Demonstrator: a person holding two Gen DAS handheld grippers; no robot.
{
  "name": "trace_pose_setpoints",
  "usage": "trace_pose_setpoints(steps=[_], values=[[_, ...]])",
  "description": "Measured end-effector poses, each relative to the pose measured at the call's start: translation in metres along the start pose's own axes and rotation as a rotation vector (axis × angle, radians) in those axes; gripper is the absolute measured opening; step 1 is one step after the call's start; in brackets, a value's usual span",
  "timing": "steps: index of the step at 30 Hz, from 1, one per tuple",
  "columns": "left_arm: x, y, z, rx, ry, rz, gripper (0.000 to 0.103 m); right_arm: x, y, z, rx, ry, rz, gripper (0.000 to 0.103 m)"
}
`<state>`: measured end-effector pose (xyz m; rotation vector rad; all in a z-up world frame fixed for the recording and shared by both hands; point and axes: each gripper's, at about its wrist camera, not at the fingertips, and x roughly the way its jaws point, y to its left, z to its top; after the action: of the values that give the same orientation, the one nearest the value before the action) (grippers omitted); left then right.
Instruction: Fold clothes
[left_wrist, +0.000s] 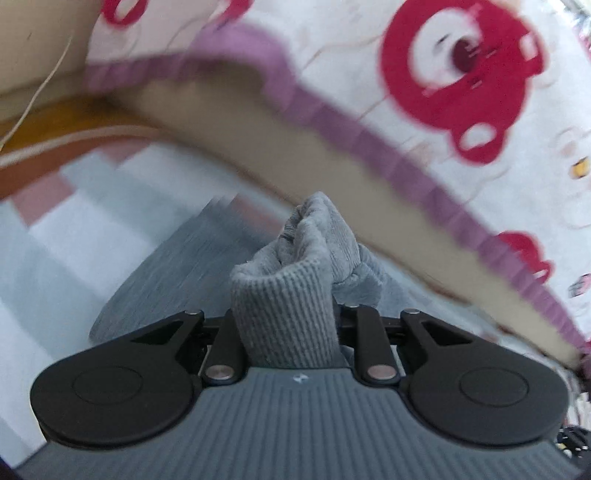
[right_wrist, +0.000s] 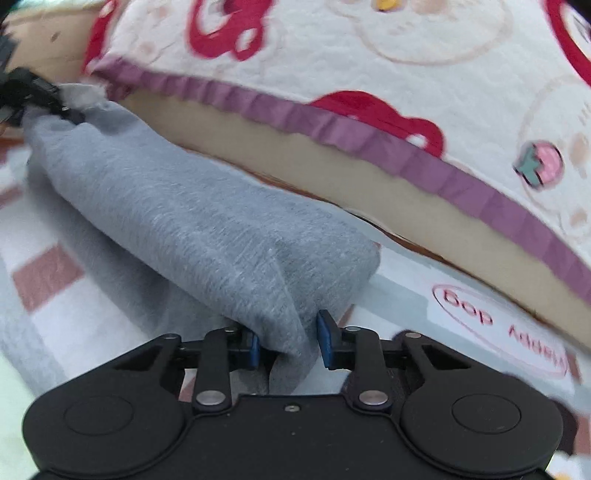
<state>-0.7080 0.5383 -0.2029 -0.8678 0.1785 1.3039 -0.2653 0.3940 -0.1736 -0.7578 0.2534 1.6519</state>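
A grey knit garment hangs stretched between my two grippers, above a checked mat. In the left wrist view its ribbed cuff is bunched up between the fingers of my left gripper, which is shut on it; the cloth hides the fingertips. The right gripper pinches a thick fold of the same garment's smooth end between its blue pads. In the right wrist view the left gripper shows at the far left, holding the other end. The whole scene is motion-blurred.
A thick beige cushion lies just behind the garment, under a white cover with red bear prints and a purple frill. Below is a mat in pink, white and grey checks, with a printed oval label at the right.
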Motion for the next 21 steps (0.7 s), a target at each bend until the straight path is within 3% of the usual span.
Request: trace_pose_setpoints(steps=[3,6,11,13,16,19,21], values=[[-0.009,0.0,0.007,0.011,-0.028,-0.02,0.018,0.004,0.012,0.0,-0.076,0.009,-0.016,0.033],[-0.021,-0.011,0.015,0.108,-0.073,-0.012,0.018,0.003,0.015,0.001,-0.093,0.002,-0.01,0.033],[-0.021,0.017,0.017,0.055,-0.087,0.047,0.02,-0.001,0.019,0.004,-0.119,-0.011,0.001,0.033],[-0.015,0.021,0.014,0.097,-0.113,0.109,0.041,-0.002,0.02,0.005,-0.129,-0.017,0.005,0.036],[-0.006,0.021,0.013,0.132,-0.073,0.197,0.044,0.004,0.018,0.004,-0.066,0.0,-0.003,0.039],[-0.026,0.012,0.02,0.166,-0.118,0.195,0.047,0.007,0.014,0.001,-0.022,0.011,-0.001,0.041],[-0.044,0.004,0.024,0.185,-0.186,0.199,0.062,0.006,0.011,0.0,0.002,0.017,0.006,0.041]])
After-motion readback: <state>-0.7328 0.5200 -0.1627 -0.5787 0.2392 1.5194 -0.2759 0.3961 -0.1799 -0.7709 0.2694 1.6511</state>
